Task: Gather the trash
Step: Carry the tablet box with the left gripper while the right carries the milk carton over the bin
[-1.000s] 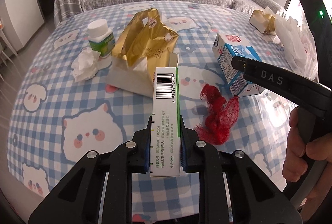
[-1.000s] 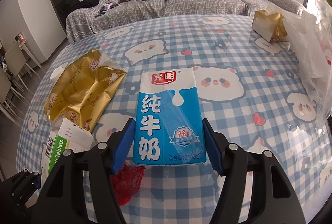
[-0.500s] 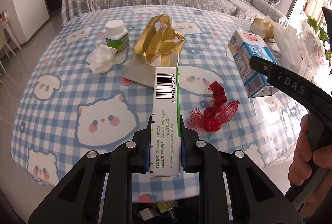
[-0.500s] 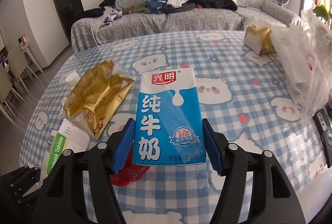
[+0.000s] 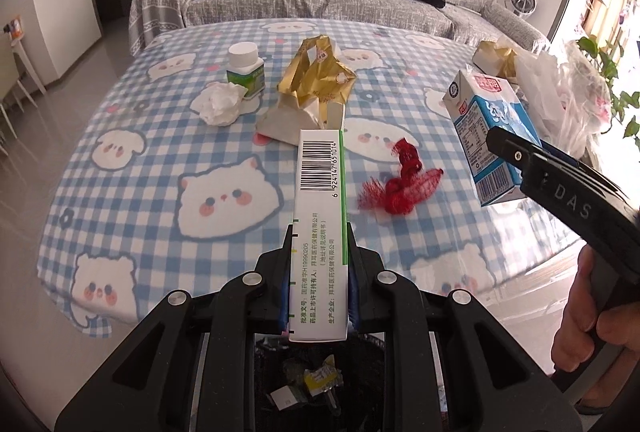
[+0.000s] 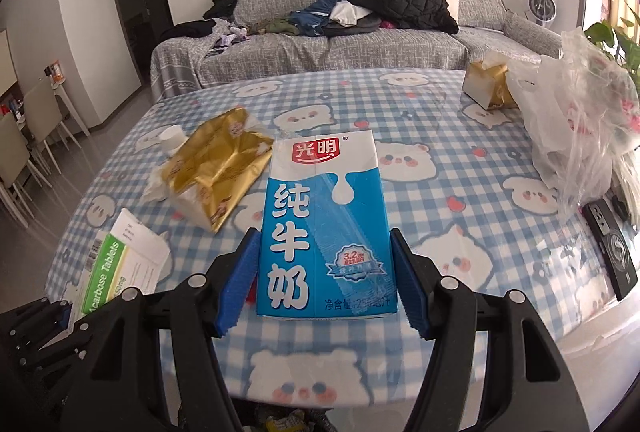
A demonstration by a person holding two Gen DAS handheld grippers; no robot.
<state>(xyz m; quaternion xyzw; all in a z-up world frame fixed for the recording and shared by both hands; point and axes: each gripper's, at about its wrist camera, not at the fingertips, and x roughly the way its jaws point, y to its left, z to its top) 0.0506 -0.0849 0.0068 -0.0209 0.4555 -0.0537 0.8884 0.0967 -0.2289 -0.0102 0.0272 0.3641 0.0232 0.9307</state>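
Observation:
My left gripper [image 5: 320, 264] is shut on a white and green tablet box [image 5: 320, 199], held above the table's near edge; a black trash bin [image 5: 312, 384] with scraps lies just below it. My right gripper [image 6: 325, 272] is shut on a blue and white milk carton [image 6: 324, 228], lifted off the table; the carton also shows at the right of the left wrist view [image 5: 488, 135]. On the table lie a red mesh net [image 5: 404, 179], a gold tissue pack [image 5: 316, 87], a crumpled white tissue [image 5: 220, 103] and a white pill bottle [image 5: 246, 71].
The round table has a blue checked cloth with animal faces [image 5: 160, 159]. A second gold pack [image 6: 488, 83], a clear plastic bag [image 6: 580, 119] and a black phone [image 6: 612, 244] sit at the right. A grey sofa with clothes [image 6: 340, 23] stands behind.
Both grippers have pulled back and up from the table with their loads. The table's near edge and the trash bin below have come into view.

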